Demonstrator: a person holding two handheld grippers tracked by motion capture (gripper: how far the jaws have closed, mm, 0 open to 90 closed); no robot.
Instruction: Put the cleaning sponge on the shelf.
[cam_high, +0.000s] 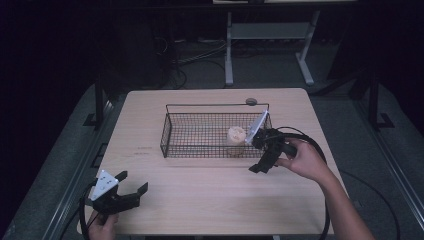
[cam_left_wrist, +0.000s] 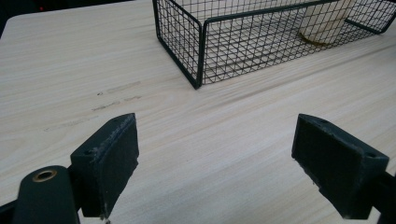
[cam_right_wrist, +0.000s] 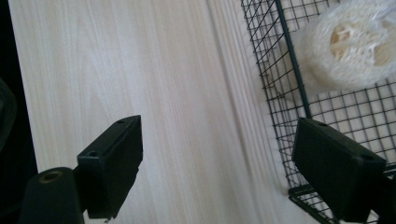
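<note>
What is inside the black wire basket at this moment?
One pale loofah piece stands at the right end of the wire basket, near the right gripper. The rest of the mesh floor looks bare. What lies beneath the loofah is covered.

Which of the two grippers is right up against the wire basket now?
The right gripper, jaws open at the wire basket's loofah end. The left gripper sits apart by the table's near edge.
</note>
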